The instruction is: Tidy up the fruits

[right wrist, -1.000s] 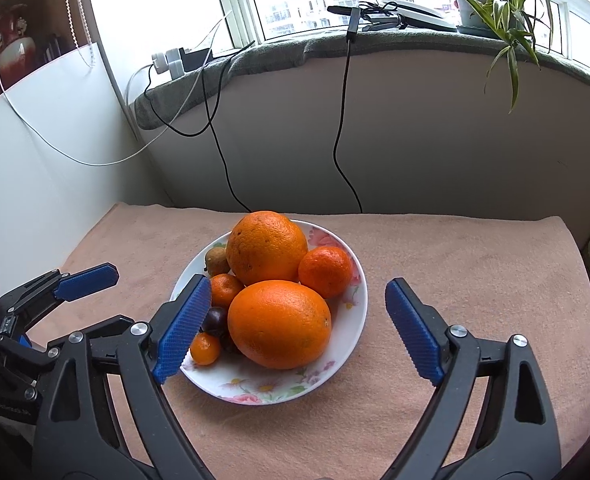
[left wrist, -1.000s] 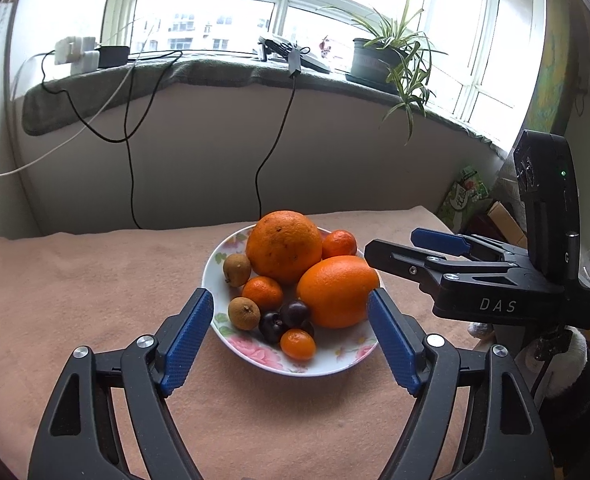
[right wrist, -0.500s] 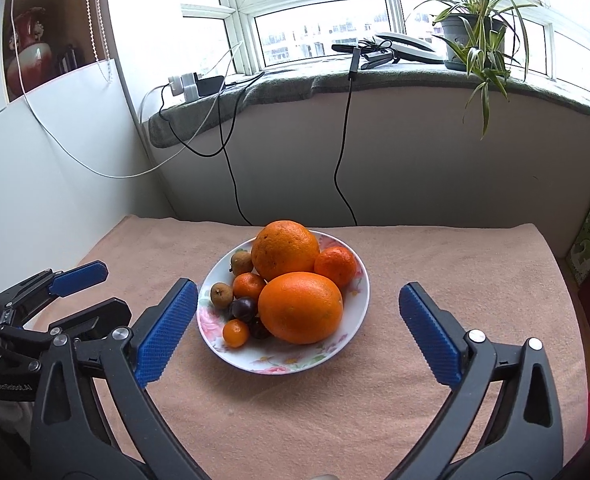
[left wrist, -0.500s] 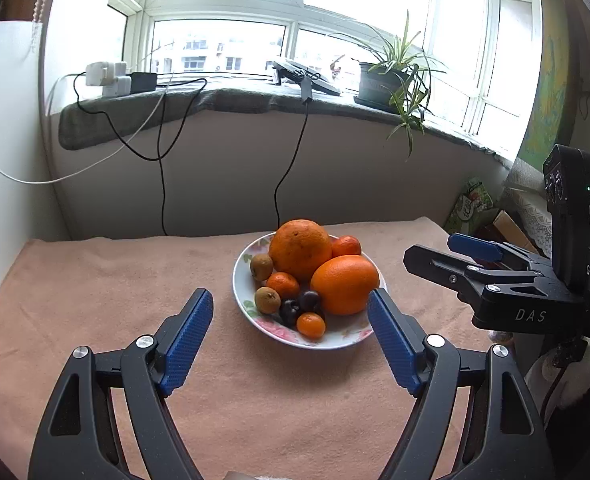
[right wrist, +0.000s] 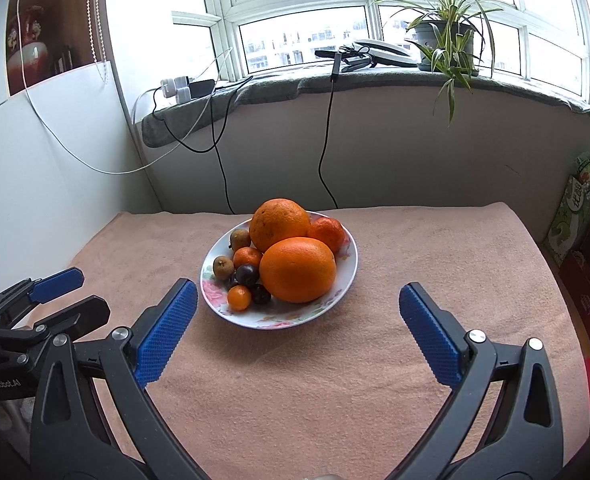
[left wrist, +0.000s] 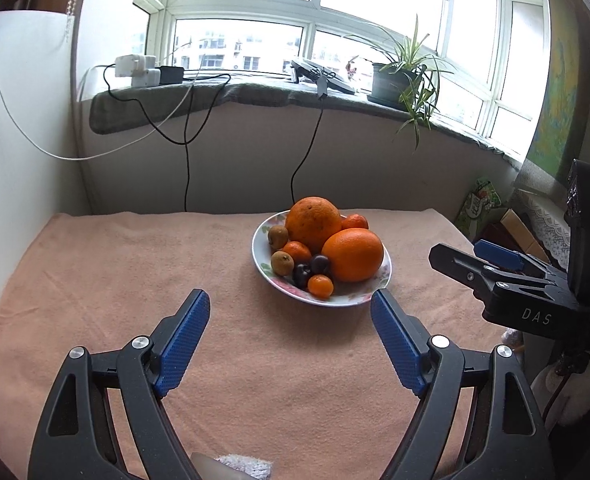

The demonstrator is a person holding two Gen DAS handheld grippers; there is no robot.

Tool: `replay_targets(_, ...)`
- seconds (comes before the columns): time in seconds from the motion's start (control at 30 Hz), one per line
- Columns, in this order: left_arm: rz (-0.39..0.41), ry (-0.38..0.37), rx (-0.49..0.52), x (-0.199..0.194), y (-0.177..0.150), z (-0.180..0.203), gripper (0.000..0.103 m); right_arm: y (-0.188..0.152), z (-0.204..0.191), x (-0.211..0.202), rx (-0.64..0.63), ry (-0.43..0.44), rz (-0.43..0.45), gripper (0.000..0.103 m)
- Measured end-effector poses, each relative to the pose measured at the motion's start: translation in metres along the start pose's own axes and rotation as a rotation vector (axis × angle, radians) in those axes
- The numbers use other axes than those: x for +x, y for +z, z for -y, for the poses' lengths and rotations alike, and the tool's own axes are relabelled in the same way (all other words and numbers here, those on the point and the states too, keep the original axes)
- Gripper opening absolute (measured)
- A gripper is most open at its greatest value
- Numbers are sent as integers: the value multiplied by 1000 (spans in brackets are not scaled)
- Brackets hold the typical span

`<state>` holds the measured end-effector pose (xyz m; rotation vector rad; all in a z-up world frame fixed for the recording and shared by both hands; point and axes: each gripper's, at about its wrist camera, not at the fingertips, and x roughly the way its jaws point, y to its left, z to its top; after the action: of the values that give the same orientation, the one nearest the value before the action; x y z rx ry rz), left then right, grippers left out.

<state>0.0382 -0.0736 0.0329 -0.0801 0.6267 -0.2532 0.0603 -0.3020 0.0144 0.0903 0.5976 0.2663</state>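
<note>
A flowered white plate (left wrist: 387, 270) (right wrist: 287, 317) stands on the pink table cloth (left wrist: 115, 264). It holds two big oranges (left wrist: 313, 222) (right wrist: 297, 270), tangerines (left wrist: 297, 252), two small brown fruits (left wrist: 282, 263) and dark plums (left wrist: 319, 264). My left gripper (left wrist: 288, 296) hangs open just short of the plate's near rim, nothing between its blue pads. My right gripper (right wrist: 297, 286) is open wide, also short of the plate and holding nothing. Each gripper shows in the other's view: the right one (left wrist: 455, 248) at the right, the left one (right wrist: 91, 292) at the lower left.
Behind the table a low wall carries a sill with chargers (left wrist: 137, 70), hanging cables (left wrist: 185, 160) and a potted plant (right wrist: 443, 40). Boxes and bags (right wrist: 579, 208) stand off the table's right edge. A white panel (left wrist: 23, 140) closes the left side. Something white and fluffy (left wrist: 243, 466) shows at the bottom.
Both grippers have drawn back from the plate, which now looks smaller and farther off. The right gripper's jaws have spread wider. The fruit has not moved.
</note>
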Motion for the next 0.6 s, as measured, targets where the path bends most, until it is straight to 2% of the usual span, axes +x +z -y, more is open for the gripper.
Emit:
replay_targets(0.2,-7,16,-11,-5,-6,-2,83,-10,13,-1,58,1,-26,103)
replay_targets(0.6,-6,46,-4,-6,-7,-2,83,-14,13,-2,54,0,-39,103)
